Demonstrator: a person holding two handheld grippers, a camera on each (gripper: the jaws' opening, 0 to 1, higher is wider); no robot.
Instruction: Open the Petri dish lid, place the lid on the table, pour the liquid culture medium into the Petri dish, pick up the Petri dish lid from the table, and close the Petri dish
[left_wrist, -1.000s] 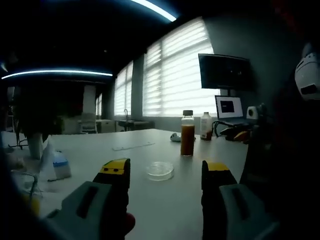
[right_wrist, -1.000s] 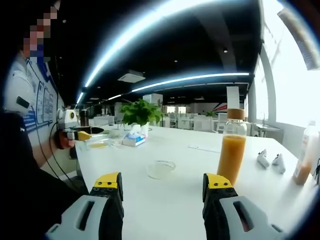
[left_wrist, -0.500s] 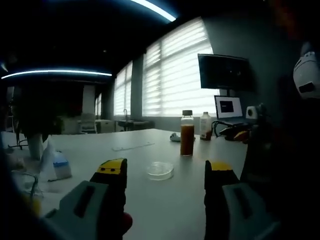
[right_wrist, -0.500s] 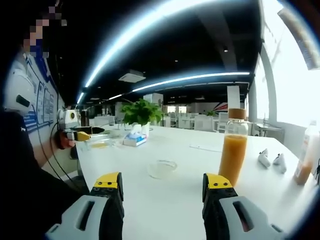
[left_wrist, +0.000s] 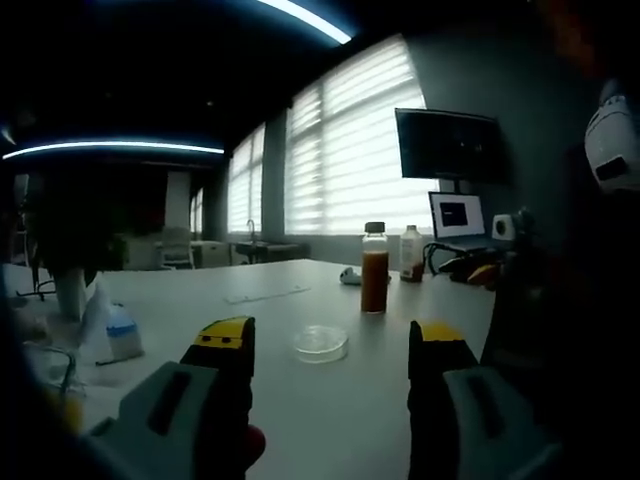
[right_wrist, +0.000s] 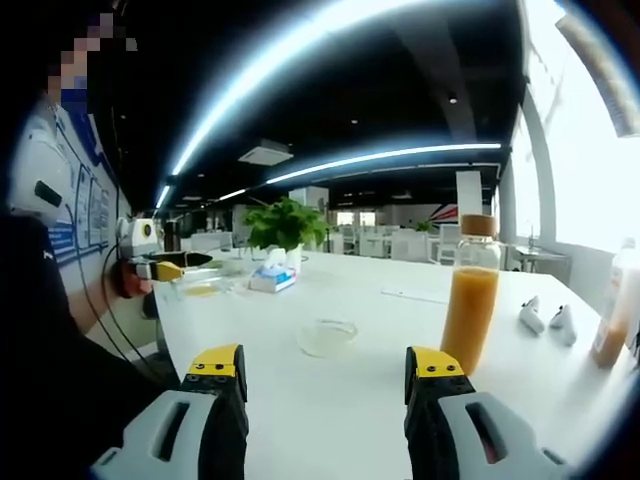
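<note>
Nothing moved: Petri dish (left_wrist: 320, 343) stays lidded beyond both open tools.

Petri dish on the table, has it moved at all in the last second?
No. The Petri dish keeps its place relative to the bottle of orange liquid; the slight drift in both views comes from the cameras moving.

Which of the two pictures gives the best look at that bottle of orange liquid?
The right gripper view. There the bottle stands close and brightly lit, so its orange liquid and its cap are plain to see. In the left gripper view the same bottle stands farther off beyond the Petri dish, small and dim against the bright windows.
</note>
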